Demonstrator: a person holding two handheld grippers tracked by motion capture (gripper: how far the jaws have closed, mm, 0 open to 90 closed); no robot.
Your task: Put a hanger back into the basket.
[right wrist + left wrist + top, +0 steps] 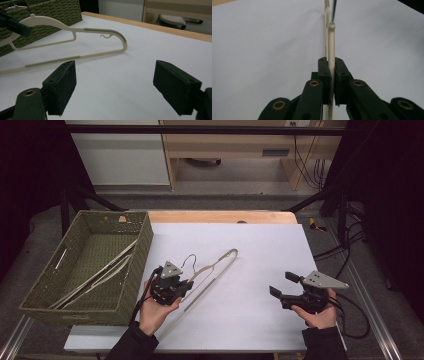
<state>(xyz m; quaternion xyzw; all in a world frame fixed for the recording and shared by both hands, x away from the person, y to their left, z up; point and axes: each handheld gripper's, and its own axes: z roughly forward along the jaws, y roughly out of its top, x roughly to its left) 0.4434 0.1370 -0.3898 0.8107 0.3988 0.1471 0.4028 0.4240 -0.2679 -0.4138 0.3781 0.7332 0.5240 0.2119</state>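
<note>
White paper (pixel 250 270) covers the counter (pixel 220 216) in the high view, with a green woven basket (pixel 45 285) seen at left, holding more hangers (pixel 100 275). Low at centre left, the left hand-held gripper (pixel 186 286) is clamped on a cream hanger (pixel 215 270), which stretches toward the middle of the frame. At lower right, the right hand-held gripper (pixel 284 284) is held released, well apart from the hanger.

Seen in the left gripper view, the hanger (pixel 331 47) is pinched between the left hand-held gripper (pixel 331 72), at centre, and runs up the frame.

Shown in the right gripper view, the right hand-held gripper (pixel 112 86) is spread wide along the bottom with nothing between. The hanger (pixel 75 30) is raised at upper left, gripped there by the left hand-held gripper (pixel 15 23), before the basket (pixel 60 12).
</note>
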